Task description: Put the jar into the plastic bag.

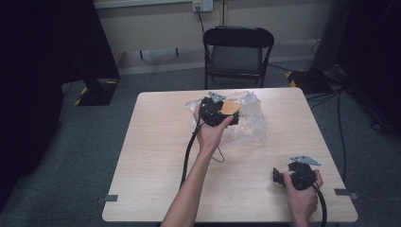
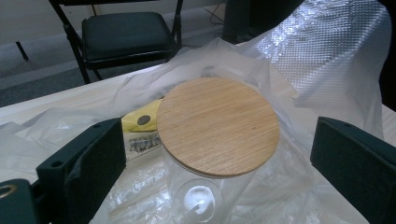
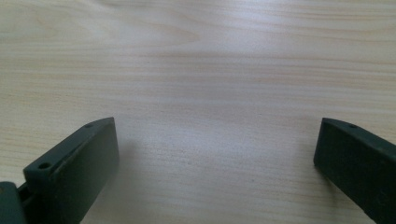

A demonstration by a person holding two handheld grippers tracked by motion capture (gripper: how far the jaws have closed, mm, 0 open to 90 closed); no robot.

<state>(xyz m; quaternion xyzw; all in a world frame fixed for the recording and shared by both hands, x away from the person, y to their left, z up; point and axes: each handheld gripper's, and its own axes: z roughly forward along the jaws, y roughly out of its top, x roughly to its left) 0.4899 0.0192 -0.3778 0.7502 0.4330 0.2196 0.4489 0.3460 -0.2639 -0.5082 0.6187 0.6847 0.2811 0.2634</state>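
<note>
Wooden table (image 1: 156, 156): left tongs (image 2: 219, 154) wide above jar lid (image 2: 218, 126); right tongs (image 3: 219, 163) wide, empty.

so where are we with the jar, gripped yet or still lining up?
Still lining up. Done: the left gripper sits over the glass jar, which lies in crinkled clear plastic wrap, jaws open either side of its wooden lid. In hand: nothing, the pads are clear of the lid. The right gripper rests open over the bare table. Left: close on the jar and, probably, free it from the wrap.
</note>
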